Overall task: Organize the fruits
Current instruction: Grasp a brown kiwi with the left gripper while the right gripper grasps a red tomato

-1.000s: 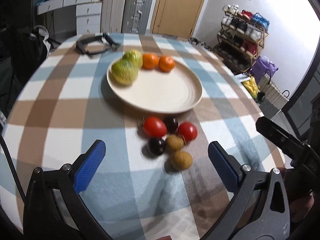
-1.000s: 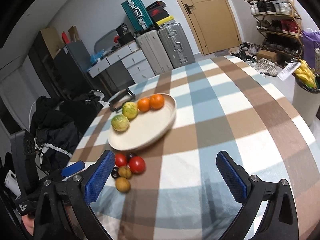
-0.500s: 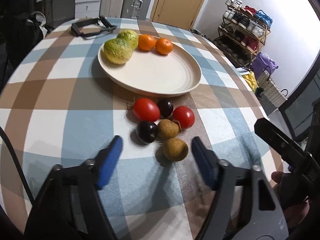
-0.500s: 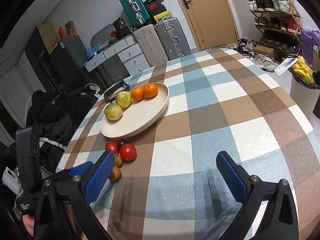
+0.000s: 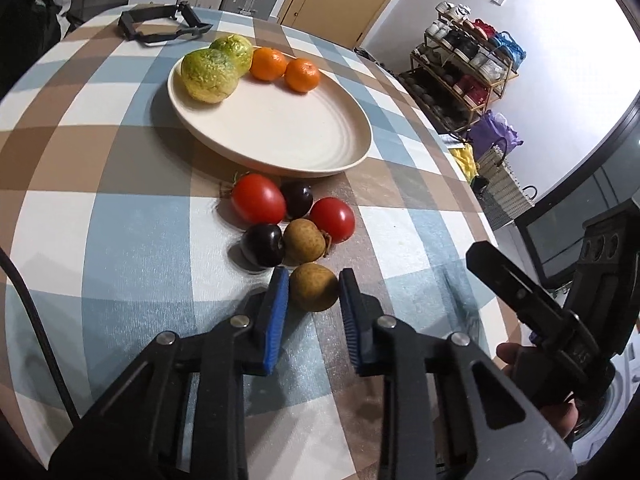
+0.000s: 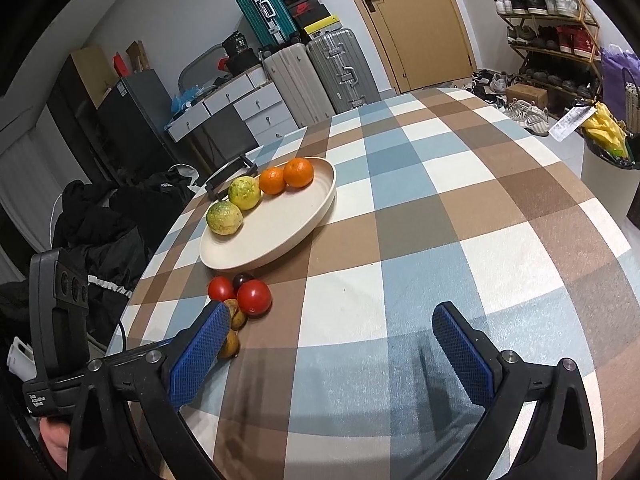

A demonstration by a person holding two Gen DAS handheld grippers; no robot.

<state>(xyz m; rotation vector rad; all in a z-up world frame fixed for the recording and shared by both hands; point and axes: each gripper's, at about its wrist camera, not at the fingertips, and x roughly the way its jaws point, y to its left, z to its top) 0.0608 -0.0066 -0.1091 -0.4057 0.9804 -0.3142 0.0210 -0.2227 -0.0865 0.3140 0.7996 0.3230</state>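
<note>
Nearest brown fruit (image 5: 313, 287) lies on the checked tablecloth (image 5: 120, 216), at the near end of a cluster of small fruit just short of the plate. The left gripper (image 5: 313, 312) has its blue pads on either side of this fruit, closed in to its flanks; firm contact on both sides cannot be confirmed.

Directly behind it: a second brown fruit (image 5: 304, 241), a dark plum (image 5: 263, 244), a second dark plum (image 5: 297, 199), and two red tomatoes (image 5: 258, 203) (image 5: 333, 219), all touching or nearly so.

The cream plate (image 5: 280, 136) holds two green-yellow citrus (image 5: 210, 75) (image 5: 233, 49) and two oranges (image 5: 269, 64) (image 5: 303, 75) along its far rim.

The right gripper (image 6: 326, 354) hangs above bare cloth to the right of the cluster, fingers spread wide, holding nothing.

A black frame-like object (image 5: 160, 28) lies at the table's far edge.
</note>
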